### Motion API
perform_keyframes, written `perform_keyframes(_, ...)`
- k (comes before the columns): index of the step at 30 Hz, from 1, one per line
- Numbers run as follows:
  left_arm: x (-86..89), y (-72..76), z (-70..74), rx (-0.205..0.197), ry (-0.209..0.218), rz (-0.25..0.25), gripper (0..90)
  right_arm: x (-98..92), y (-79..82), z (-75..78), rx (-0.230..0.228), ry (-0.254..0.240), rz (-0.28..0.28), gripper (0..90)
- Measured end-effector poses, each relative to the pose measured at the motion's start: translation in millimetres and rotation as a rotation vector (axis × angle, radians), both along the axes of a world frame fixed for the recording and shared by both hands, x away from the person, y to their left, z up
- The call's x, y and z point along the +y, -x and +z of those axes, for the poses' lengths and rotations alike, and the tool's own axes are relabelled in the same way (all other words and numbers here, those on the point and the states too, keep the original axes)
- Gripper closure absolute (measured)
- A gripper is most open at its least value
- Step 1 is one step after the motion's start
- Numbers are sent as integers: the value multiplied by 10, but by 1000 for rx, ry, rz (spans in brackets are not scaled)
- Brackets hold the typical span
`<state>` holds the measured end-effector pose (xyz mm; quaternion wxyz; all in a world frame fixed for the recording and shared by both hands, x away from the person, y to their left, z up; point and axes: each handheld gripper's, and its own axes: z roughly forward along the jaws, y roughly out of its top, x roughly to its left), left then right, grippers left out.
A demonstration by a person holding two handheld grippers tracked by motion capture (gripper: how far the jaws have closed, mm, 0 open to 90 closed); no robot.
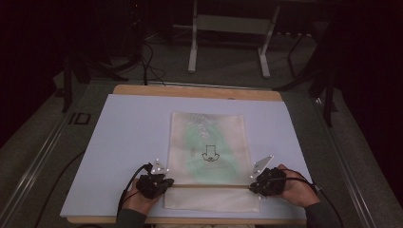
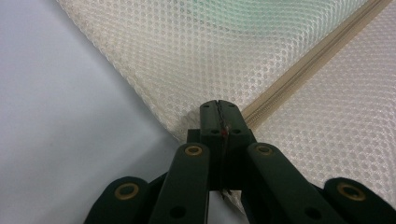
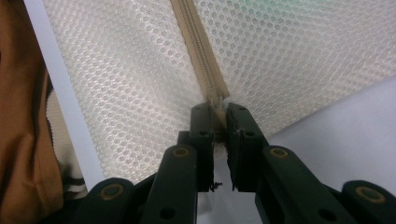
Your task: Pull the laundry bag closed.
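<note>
Dark room around a wooden table (image 1: 199, 91) covered by a pale sheet (image 1: 128, 142), where a cream mesh zip bag (image 1: 209, 142) with something green inside lies flat near the person. Its zipper (image 1: 209, 185) runs left to right across the near end. Left gripper (image 1: 164, 183) is clamped on the zipper's left end and right gripper (image 1: 254, 185) pinches the right end, likely anchoring one side so the other can pull.
</note>
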<state>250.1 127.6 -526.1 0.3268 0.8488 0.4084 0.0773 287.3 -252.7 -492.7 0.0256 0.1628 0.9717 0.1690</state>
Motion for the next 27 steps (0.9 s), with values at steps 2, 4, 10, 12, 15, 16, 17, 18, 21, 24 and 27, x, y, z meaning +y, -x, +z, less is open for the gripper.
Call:
perform_keyframes(2, 2, -2, 0, 1, 1, 0, 894, -20, 6, -5, 1, -23, -8, 816)
perform_keyframes(4, 5, -7, 3, 2, -2, -4, 894, -49, 17, -13, -3, -51, -24, 810)
perform_keyframes(10, 1, -6, 6, 4, -4, -3, 894, -145, 60, -60, -10, -129, -65, 739)
perform_keyframes(12, 15, -13, 2, 11, 10, -1, 891, -164, 62, -44, -23, -124, -85, 711)
perform_keyframes(15, 32, -24, -4, 20, 29, 0, 889, -174, 54, -51, -27, -137, -93, 685)
perform_keyframes(16, 33, -24, -4, 20, 29, -1, 886, -174, 50, -71, -21, -146, -102, 644)
perform_keyframes(17, 33, -23, -2, 20, 28, -3, 884, -174, 47, -83, -17, -155, -111, 628)
perform_keyframes(18, 35, -23, 0, 19, 27, -5, 881, -176, 45, -89, -15, -167, -120, 609)
perform_keyframes(21, 47, -25, 3, 24, 43, -7, 868, -190, 42, -93, -16, -202, -128, 585)
perform_keyframes(24, 46, -22, 8, 19, 38, -13, 843, -207, 34, -81, -36, -222, -163, 551)
perform_keyframes(27, 35, -16, 18, 13, 31, -16, 843, -220, 28, -75, -45, -235, -179, 541)
